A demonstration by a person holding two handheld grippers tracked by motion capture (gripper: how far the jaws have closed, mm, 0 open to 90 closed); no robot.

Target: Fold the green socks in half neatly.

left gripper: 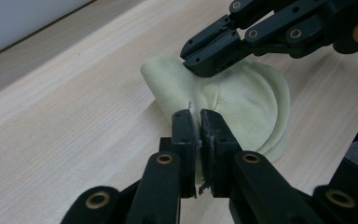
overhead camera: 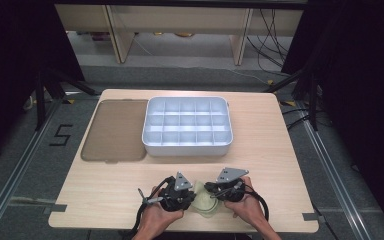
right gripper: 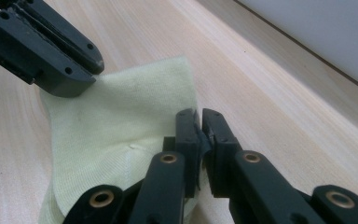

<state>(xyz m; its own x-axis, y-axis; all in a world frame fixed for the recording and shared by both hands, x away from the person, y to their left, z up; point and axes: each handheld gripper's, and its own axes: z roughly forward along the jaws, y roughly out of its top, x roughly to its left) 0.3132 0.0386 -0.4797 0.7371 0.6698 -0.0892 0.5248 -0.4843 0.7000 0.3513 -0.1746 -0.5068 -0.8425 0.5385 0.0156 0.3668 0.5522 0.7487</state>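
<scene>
A pale yellow-green cloth [overhead camera: 205, 204], maybe a sock, lies bunched near the table's front edge between my two grippers. In the left gripper view, my left gripper [left gripper: 199, 115] is shut on a raised fold of the cloth [left gripper: 251, 102]. The right gripper [left gripper: 205, 63] reaches in from the upper right and pinches the far side. In the right gripper view, my right gripper [right gripper: 199, 115] is shut on the cloth's [right gripper: 121, 121] edge, while the left gripper [right gripper: 81, 70] bites its top left corner. From above, the left gripper [overhead camera: 192, 196] and right gripper [overhead camera: 211, 191] face each other, each held in a hand.
A white tray [overhead camera: 147, 146] with several compartments stands at the table's middle back. A flat brown lid [overhead camera: 115, 130] lies to its left. Bare wood runs along the front left and right of the hands, and the front table edge [overhead camera: 180, 231] is close.
</scene>
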